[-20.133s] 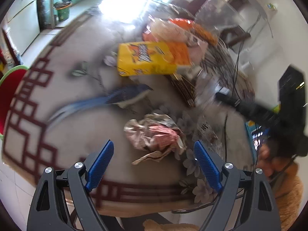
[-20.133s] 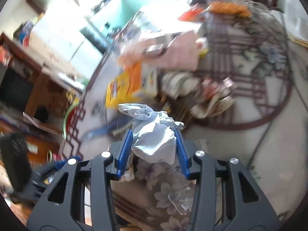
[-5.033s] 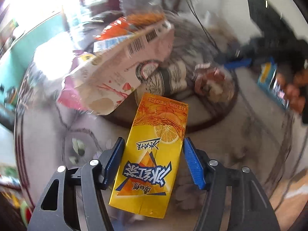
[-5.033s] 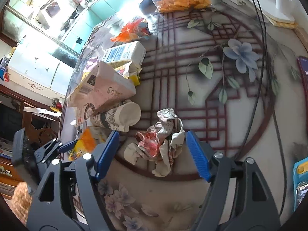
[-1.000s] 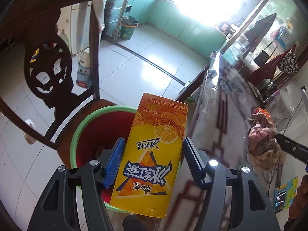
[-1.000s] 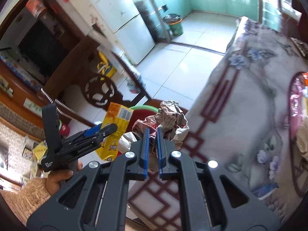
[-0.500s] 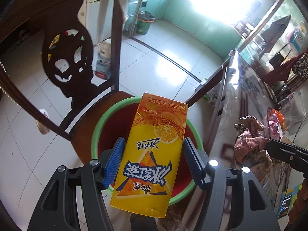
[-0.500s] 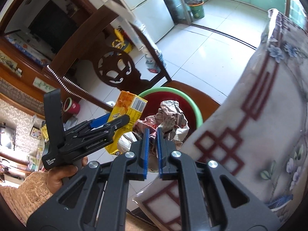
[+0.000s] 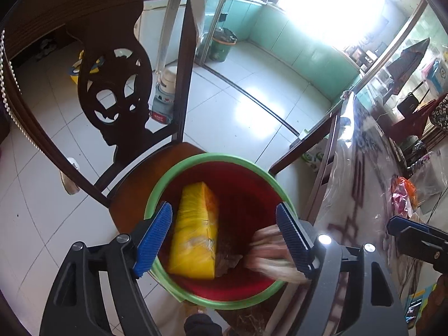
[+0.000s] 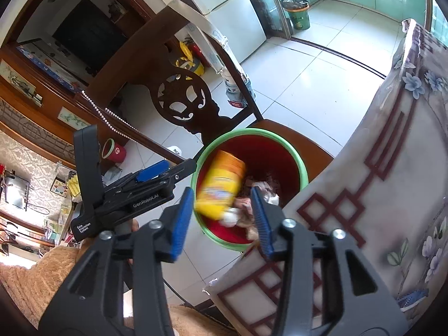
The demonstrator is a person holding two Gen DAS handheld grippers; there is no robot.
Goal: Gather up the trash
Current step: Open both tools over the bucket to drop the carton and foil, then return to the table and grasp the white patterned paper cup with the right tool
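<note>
Both of my tools have just been opening, and each has let go of its load: half a second ago the left tool (image 9: 221, 238) was clamped on the yellow juice carton (image 9: 196, 238) and the right tool (image 10: 222, 219) was pinched shut on the crumpled wrapper (image 9: 268, 249); now both sets of blue pads stand apart with nothing pressed between them. I read this as the release step completed for these two pieces of trash. The carton, blurred in the right wrist view and so probably not yet settled, lies inside the red bin (image 9: 179, 173) with the green rim, leaning against the wall on the left of the picture, below and between the left tool's open pads. The wrapper lies in the bin too, beside the carton, partly hidden behind the pad on the right. The bin stands on the seat of a dark wooden chair (image 9: 112, 89), just beside the edge of the bench (image 10: 392, 168) with its floral cover. More litter shows on the bench in the left wrist view, so collection appears unfinished.
</note>
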